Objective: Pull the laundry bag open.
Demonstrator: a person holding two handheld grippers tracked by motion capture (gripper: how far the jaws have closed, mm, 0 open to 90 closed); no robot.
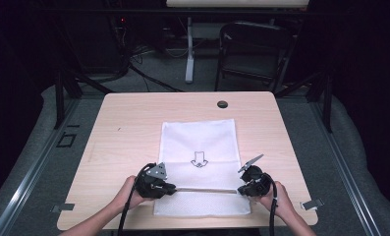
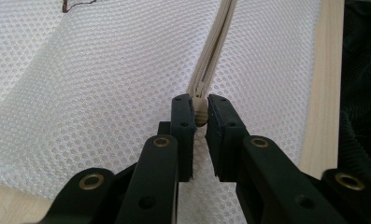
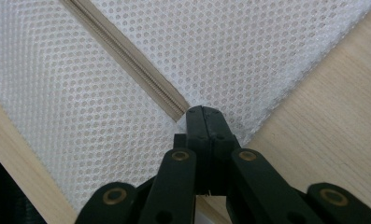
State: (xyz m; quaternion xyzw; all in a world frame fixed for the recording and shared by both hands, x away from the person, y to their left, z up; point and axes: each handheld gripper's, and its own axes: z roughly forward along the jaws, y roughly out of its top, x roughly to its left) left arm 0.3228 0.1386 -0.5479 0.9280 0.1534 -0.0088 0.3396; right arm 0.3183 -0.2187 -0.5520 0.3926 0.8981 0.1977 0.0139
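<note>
A white mesh bag (image 1: 198, 140) lies flat on the wooden table (image 1: 128, 123), with a small arrow print (image 1: 199, 160) at its middle. A beige zipper (image 1: 205, 190) runs across the bag near the front edge. My left gripper (image 1: 174, 188) is at the zipper's left end. In the left gripper view my left gripper (image 2: 200, 105) is shut on the beige zipper pull (image 2: 200, 115), and the zipper (image 2: 216, 46) runs away over the mesh. My right gripper (image 1: 240, 190) is at the zipper's right end. There my right gripper (image 3: 203, 112) pinches the bag (image 3: 248, 46) where the zipper (image 3: 127, 51) ends.
A black round grommet (image 1: 222, 104) sits in the table's far edge. Beyond the table stand a dark folding chair (image 1: 254, 49) and a white post (image 1: 189, 54) amid cables. Bare wood (image 3: 328, 126) lies to the right of the bag.
</note>
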